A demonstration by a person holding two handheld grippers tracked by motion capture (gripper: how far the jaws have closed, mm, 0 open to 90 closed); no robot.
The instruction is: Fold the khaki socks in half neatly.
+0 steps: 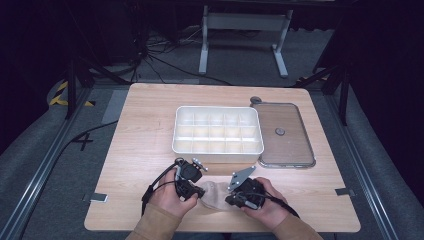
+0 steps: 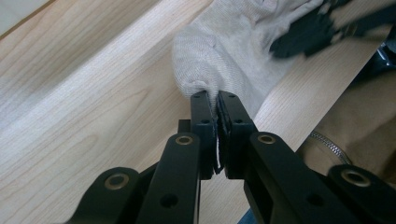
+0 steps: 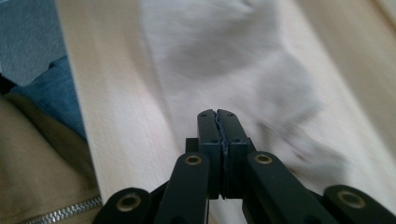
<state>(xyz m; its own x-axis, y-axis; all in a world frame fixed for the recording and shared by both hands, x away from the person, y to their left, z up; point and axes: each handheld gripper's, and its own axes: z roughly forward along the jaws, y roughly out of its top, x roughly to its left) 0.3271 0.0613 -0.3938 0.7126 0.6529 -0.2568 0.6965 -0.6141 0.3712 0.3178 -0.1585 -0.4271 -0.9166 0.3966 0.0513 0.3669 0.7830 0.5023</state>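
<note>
A pale beige sock (image 1: 215,194) lies flat on the wooden table (image 1: 135,150) near its front edge, between my two grippers. My left gripper (image 1: 200,191) is at the sock's left end; in the left gripper view its jaws are shut (image 2: 217,95) on a fold of the sock (image 2: 224,46), with white fabric showing between them. My right gripper (image 1: 231,200) is at the sock's right end. In the right gripper view its jaws (image 3: 217,113) are shut, tips over the blurred sock (image 3: 219,60), with no cloth visible between them. The right gripper (image 2: 308,32) also appears, blurred, in the left gripper view.
A white box (image 1: 216,156) divided into several empty compartments stands mid-table, just beyond the hands. Its clear lid (image 1: 292,150) lies flat to the right, with a small round knob (image 1: 280,132). The person's sleeves come over the table's front edge.
</note>
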